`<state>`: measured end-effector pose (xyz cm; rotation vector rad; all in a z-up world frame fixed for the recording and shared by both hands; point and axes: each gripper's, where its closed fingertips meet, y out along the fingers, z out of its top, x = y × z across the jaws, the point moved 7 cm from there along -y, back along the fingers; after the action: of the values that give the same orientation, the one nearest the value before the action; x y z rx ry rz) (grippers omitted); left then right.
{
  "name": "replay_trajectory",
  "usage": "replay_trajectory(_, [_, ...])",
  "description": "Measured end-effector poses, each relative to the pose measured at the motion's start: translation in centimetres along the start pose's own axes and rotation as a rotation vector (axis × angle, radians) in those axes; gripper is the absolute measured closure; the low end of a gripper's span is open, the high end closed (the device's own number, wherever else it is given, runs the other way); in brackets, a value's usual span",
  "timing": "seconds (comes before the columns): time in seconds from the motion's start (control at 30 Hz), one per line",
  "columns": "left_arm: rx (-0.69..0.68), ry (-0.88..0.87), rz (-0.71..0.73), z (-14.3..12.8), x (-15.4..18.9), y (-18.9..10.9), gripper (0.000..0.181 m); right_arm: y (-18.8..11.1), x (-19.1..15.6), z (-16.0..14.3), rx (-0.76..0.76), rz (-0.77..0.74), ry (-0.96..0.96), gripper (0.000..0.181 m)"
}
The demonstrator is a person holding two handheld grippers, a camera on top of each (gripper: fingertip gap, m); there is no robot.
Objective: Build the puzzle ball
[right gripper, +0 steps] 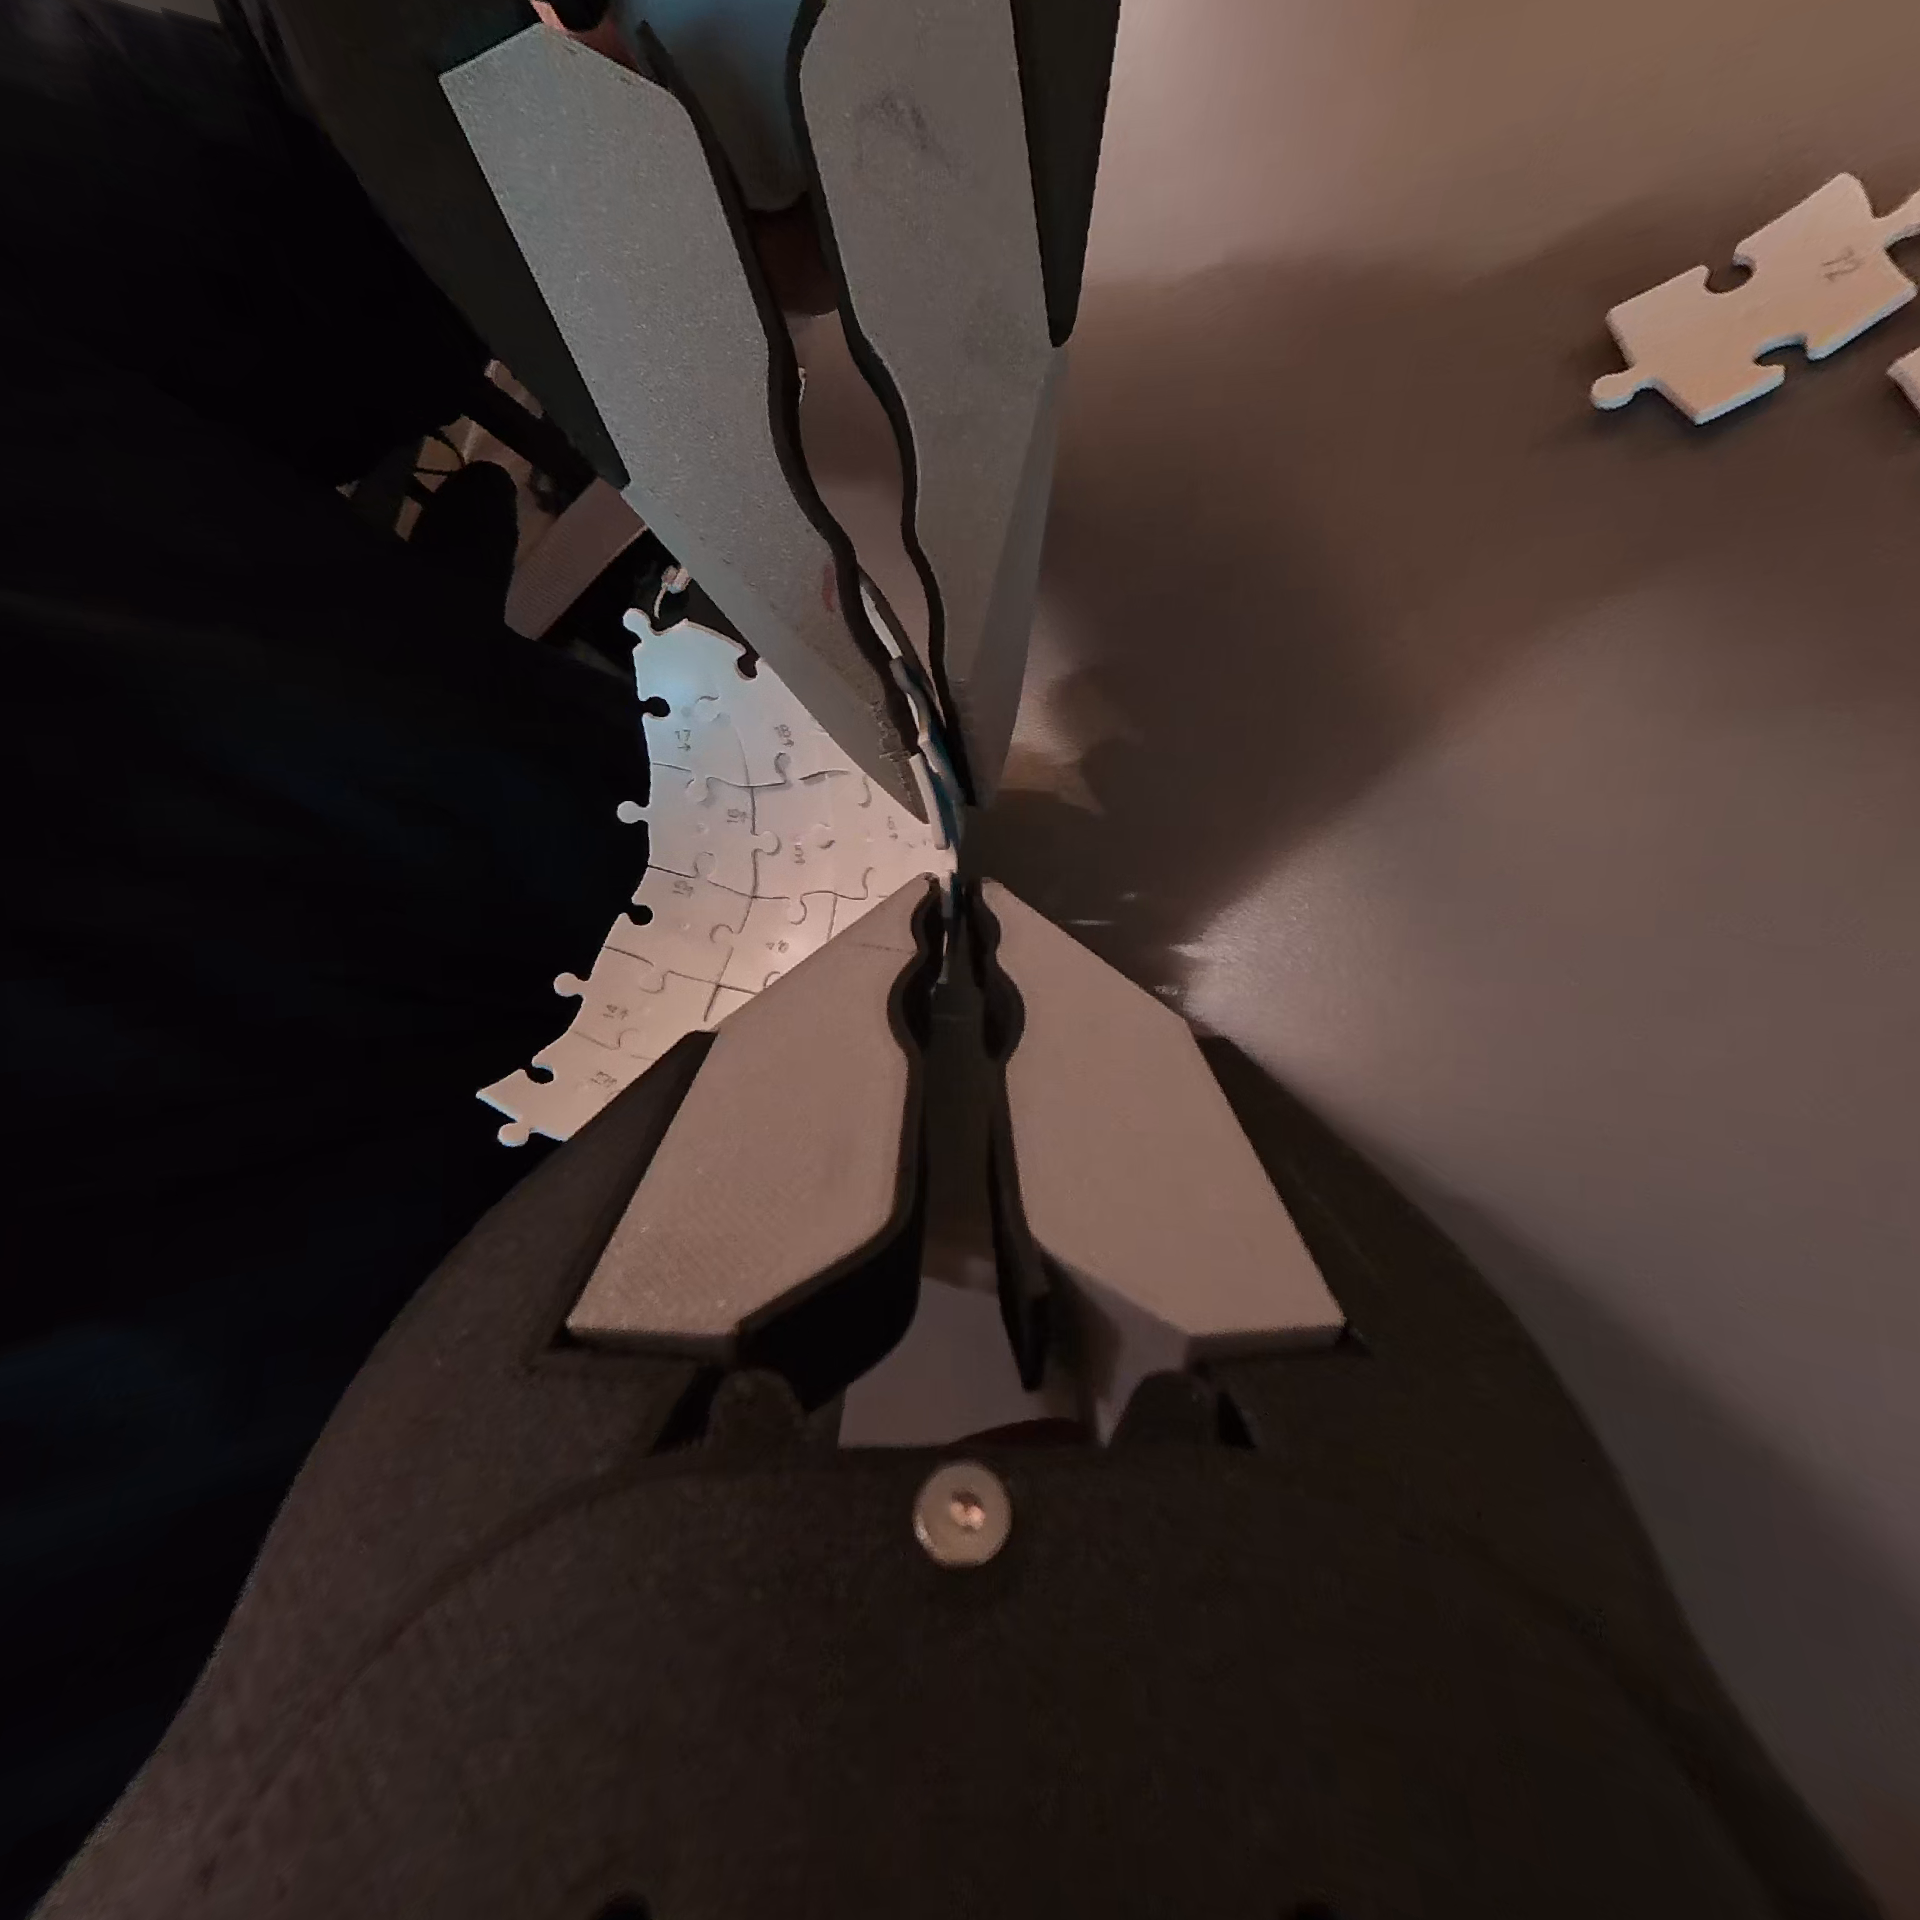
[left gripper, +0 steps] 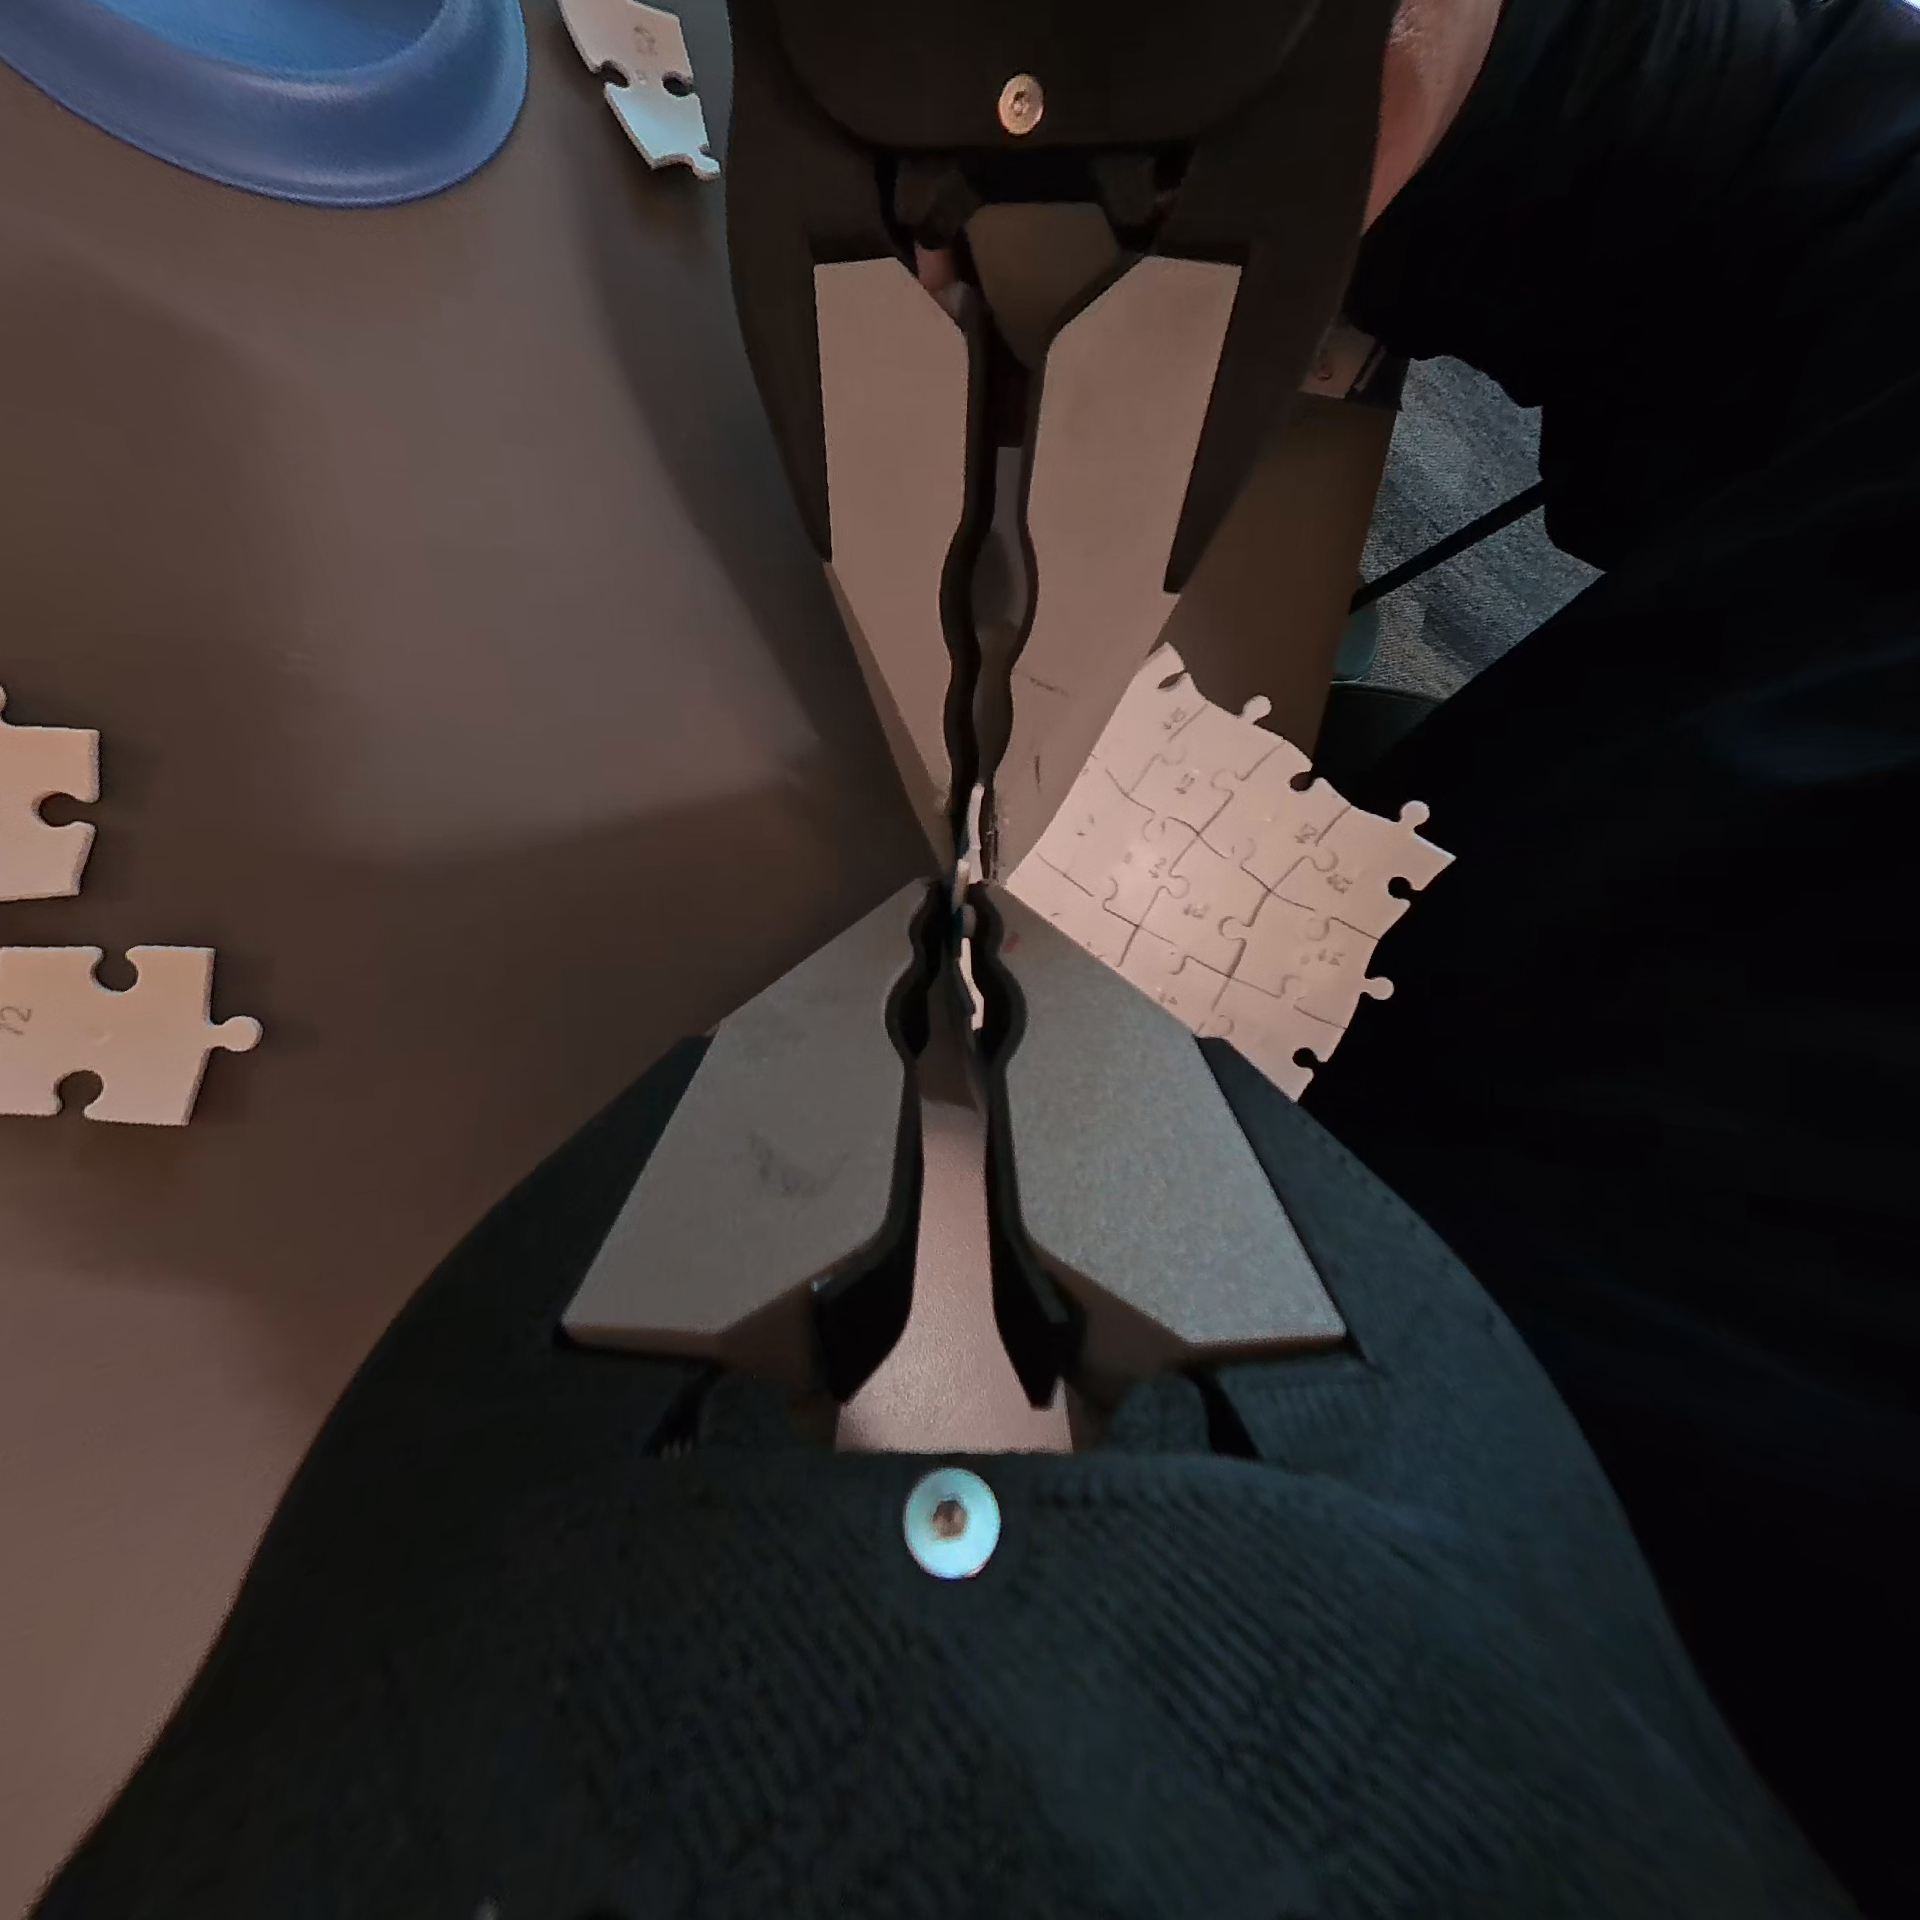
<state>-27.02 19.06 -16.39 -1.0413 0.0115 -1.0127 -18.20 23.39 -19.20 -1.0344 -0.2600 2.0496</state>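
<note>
The left gripper (left gripper: pixel 958 914) and right gripper (left gripper: pixel 977 821) meet tip to tip, apparently pinching the joined puzzle sheet's (left gripper: pixel 1226 883) edge.

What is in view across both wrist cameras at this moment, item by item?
Assembled puzzle section: one, white, curved, held off the table where the two grippers meet.
Loose puzzle pieces: three in the left wrist view, white, two at the left edge, one at the top.
Bowl: one, blue, top left corner.
Table: one, dark brown.
Person's sleeve: dark, on the right.
Left gripper: jaws closed on the section's edge.
Right gripper: jaws closed on the same edge, tip to tip with the left.
</note>
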Motion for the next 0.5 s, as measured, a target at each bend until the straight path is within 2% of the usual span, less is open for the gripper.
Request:
replay_trajectory(0.27, [-0.002, -0.007, -0.002, -0.02, -0.03, 0.02, 0.18, 0.15, -0.28, 0.1, -0.022, -0.034, -0.037, 0.181])
replay_trajectory(0.5, [0.02, -0.05, -0.083, 0.23, 0.2, 0.22, 0.176, 0.22, -0.69, 0.4, -0.013, -0.01, -0.031, 0.181])
